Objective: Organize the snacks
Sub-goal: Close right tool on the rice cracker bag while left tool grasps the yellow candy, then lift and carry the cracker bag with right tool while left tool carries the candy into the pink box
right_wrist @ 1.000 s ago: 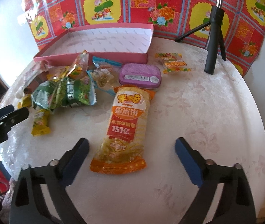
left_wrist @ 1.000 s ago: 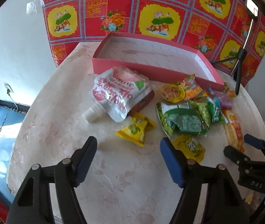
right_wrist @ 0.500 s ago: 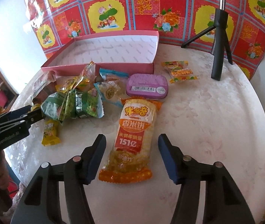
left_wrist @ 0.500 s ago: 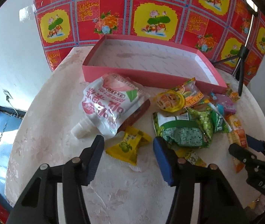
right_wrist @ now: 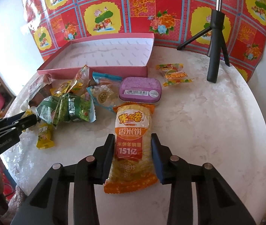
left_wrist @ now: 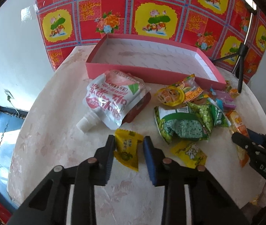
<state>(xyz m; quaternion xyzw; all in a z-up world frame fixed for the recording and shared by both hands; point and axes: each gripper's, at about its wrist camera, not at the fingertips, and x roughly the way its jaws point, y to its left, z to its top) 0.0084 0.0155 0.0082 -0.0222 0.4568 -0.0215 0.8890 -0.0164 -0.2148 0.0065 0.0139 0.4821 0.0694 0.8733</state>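
My left gripper (left_wrist: 128, 140) has its jaws closed around a small yellow candy packet (left_wrist: 127, 148) lying on the table. My right gripper (right_wrist: 132, 138) has its jaws closed against both sides of a long orange rice-cracker pack (right_wrist: 131, 142) on the table. An empty pink box (left_wrist: 151, 56) stands at the back and also shows in the right wrist view (right_wrist: 103, 56). A white spouted pouch (left_wrist: 110, 99), green pea bags (left_wrist: 185, 121) and a second yellow packet (left_wrist: 189, 154) lie between.
A purple tin (right_wrist: 140, 91) and a small orange sweet packet (right_wrist: 176, 74) lie right of the box. A black tripod (right_wrist: 215, 43) stands at the back right. A red floral cloth (left_wrist: 151, 9) hangs behind the round table (right_wrist: 207, 121).
Both grippers moved forward and down and narrowed from wide open. The left now clasps the yellow packet and the right the orange pack.
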